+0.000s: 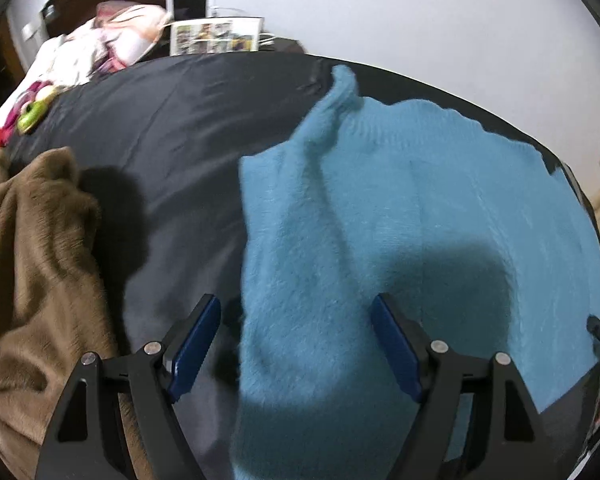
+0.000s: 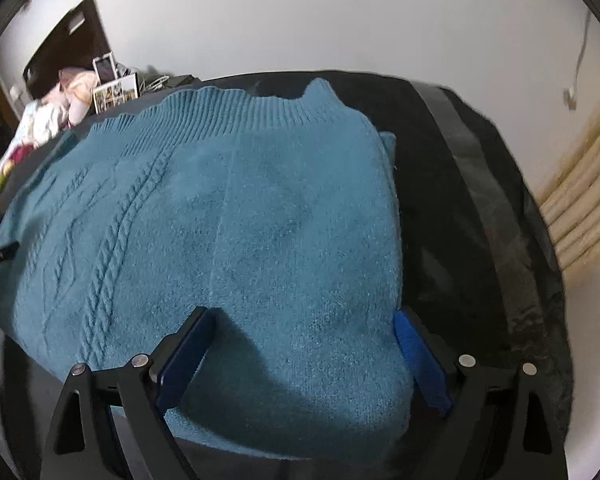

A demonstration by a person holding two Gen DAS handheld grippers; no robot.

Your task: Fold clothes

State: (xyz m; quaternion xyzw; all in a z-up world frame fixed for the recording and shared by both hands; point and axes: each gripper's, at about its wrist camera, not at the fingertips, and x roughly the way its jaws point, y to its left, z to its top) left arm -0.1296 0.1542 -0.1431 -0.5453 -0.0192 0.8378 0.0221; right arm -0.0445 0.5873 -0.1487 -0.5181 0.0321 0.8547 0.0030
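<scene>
White wall closes off the far side of a surface covered in black cloth (image 1: pixel 172 128), on which a teal knitted sweater (image 2: pixel 228 216) lies spread. Its ribbed hem (image 2: pixel 236 108) faces the far wall and its long axis runs from the near edge away toward that wall, with cable stitching running the same way in the right wrist view. In the left wrist view a folded sleeve (image 1: pixel 324 128) lies along the sweater's left side, its cuff pointing away. The left gripper (image 1: pixel 296 344) hangs over the sweater's left edge with its jaws spread wide and nothing pinched; one blue pad stands over the black cloth, the other over the knit. The right gripper (image 2: pixel 304 356) hangs over the sweater's near right corner, jaws likewise wide apart and empty; whether the pads brush the wool cannot be told. A brown fuzzy garment (image 1: pixel 40 248) is heaped to the left, cut off by the frame. Both views are blurred, the bedding (image 1: pixel 100 40) and boxes at the far left are hard to make out, and the sweater's near edge is hidden behind the grippers.
</scene>
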